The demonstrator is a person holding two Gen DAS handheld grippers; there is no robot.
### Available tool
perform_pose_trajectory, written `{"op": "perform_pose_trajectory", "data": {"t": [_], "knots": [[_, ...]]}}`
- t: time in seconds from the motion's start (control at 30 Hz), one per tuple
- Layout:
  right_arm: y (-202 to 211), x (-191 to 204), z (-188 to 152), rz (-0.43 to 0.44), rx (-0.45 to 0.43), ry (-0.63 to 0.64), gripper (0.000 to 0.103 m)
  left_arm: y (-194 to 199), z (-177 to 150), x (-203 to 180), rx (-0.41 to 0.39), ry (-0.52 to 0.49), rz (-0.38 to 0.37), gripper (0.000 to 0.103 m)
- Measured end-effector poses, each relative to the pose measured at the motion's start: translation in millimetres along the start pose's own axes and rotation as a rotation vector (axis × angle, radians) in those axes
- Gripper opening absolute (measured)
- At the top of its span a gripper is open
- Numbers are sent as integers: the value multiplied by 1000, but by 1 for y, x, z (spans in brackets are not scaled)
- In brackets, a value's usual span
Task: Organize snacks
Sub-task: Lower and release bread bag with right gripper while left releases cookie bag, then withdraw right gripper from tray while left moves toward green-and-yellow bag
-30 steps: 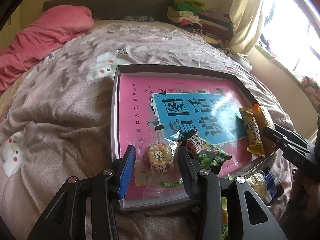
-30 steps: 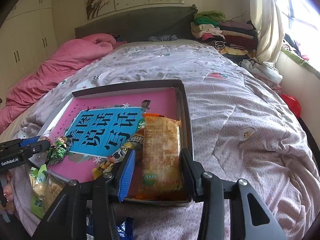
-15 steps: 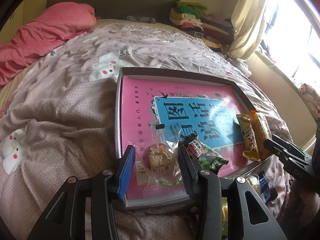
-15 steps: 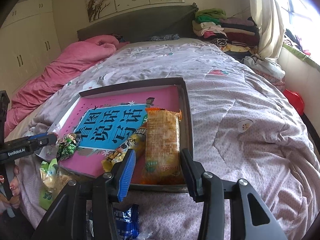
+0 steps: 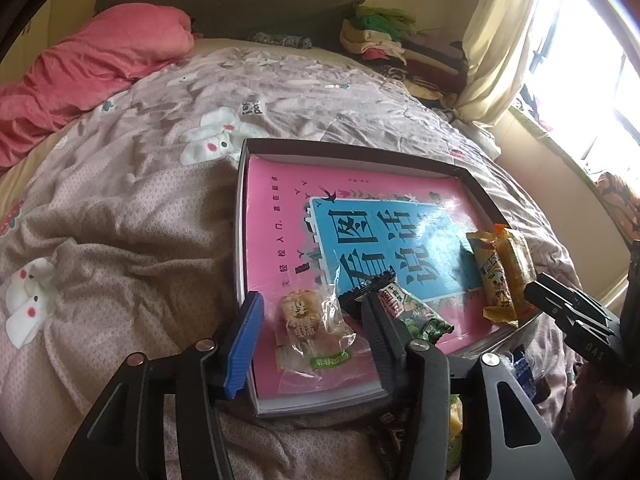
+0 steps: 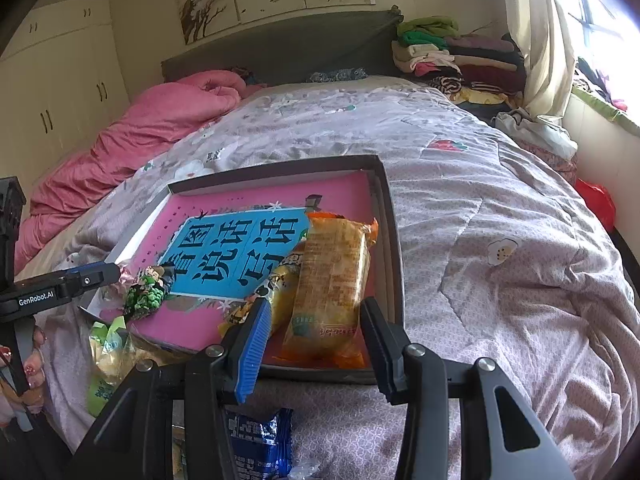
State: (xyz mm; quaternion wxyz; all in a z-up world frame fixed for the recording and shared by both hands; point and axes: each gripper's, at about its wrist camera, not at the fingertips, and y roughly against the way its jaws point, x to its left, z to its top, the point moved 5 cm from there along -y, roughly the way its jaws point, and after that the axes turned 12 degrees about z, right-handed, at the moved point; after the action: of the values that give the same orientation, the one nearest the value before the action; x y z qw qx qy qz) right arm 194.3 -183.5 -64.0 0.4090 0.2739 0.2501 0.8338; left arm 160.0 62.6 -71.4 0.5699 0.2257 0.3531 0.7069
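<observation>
Presently, on the bed:
Bedding: grey-pink quilt (image 5: 120,220) with rabbit prints; pink duvet (image 5: 92,64) heaped at the head end.
Tray: shallow dark box (image 5: 352,150) lying on the quilt, its floor covered by a pink book (image 5: 276,216) with a blue title panel.
Clear cookie packet (image 5: 310,322): flat on the book at the tray's near left corner, between the fingers of the left gripper (image 5: 312,340).
Left gripper: jaws opening — the pads stand clear of the packet on both sides, no grip.
Green snack packet (image 5: 412,312): on the book just right of the cookie packet, partly behind the left gripper's dark finger.
Orange cake packet (image 6: 332,284): lengthwise in the tray's near right corner, against the right wall, its near end between the fingers of the right gripper (image 6: 312,344).
Right gripper: part-open; whether the pads press the orange packet I cannot tell.
Yellow cartoon packet (image 6: 276,292): beside the orange one on its left, overlapped by it.
Loose stock outside the tray: blue packet (image 6: 256,444) on the quilt below the right gripper; pale green-and-yellow bag (image 6: 108,356) at the tray's near edge — both unsorted.
Background: folded clothes (image 6: 452,56) stacked by the headboard; curtain (image 6: 536,32) at the window.
</observation>
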Motion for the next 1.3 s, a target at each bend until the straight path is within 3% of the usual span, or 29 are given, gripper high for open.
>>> {"op": "perform_pose_trajectory", "data": {"t": [0.7,1.3], "knots": [[22,-7,8,4,-87,-19,57,29,3,7,-45,-5,-15,75],[37,20,11,57,-120,49,65,46,-6,-7,-58,-63,-39,77]]}}
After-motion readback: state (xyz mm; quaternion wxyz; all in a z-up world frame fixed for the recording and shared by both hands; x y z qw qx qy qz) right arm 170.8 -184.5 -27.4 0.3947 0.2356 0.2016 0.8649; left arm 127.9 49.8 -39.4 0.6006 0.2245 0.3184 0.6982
